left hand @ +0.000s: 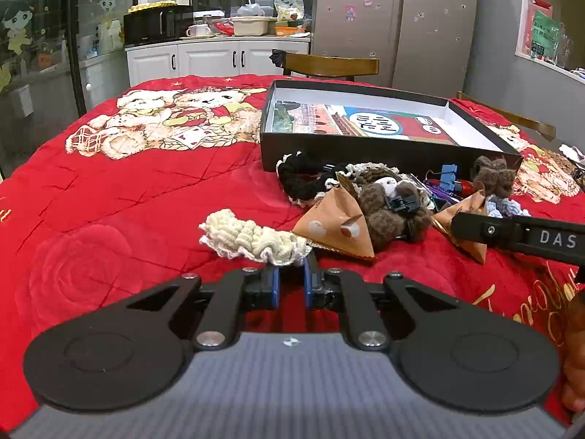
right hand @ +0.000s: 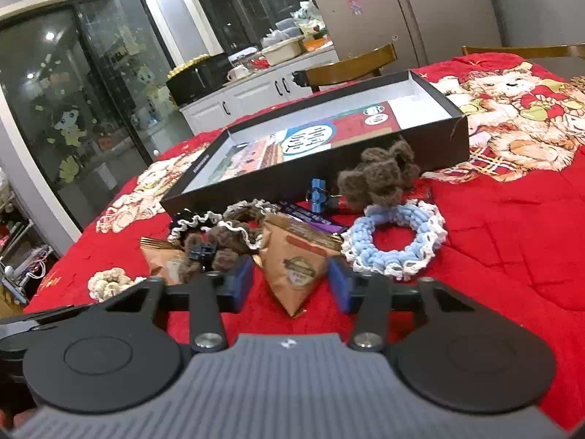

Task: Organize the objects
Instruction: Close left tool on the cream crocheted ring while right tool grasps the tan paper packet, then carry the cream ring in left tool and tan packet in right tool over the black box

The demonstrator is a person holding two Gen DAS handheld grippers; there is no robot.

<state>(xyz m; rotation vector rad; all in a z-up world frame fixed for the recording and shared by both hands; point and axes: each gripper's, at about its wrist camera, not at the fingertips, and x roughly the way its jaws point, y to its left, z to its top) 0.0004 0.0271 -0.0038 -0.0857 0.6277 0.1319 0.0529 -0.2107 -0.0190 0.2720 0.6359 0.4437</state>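
Observation:
A cream crocheted scrunchie [left hand: 252, 237] lies on the red quilt [left hand: 128, 219]. My left gripper [left hand: 290, 269] is shut on its near frilled edge. In the right wrist view, a brown triangular snack packet [right hand: 296, 256] stands between the blue pads of my right gripper [right hand: 290, 265]. The right pad is at the packet's edge, and a strip of red cloth shows beside the left pad [right hand: 241, 281]. One finger [left hand: 512, 234] of the right gripper reaches over that packet [left hand: 464, 219] in the left wrist view. The cream scrunchie [right hand: 109, 281] also shows at lower left.
An open black box [left hand: 365, 153] with a printed card inside sits behind the pile. The pile holds a second brown packet [left hand: 336, 223], black [left hand: 303, 179], brown [right hand: 380, 179] and light blue [right hand: 398, 245] scrunchies and a blue clip [right hand: 318, 190]. Wooden chairs stand beyond the table.

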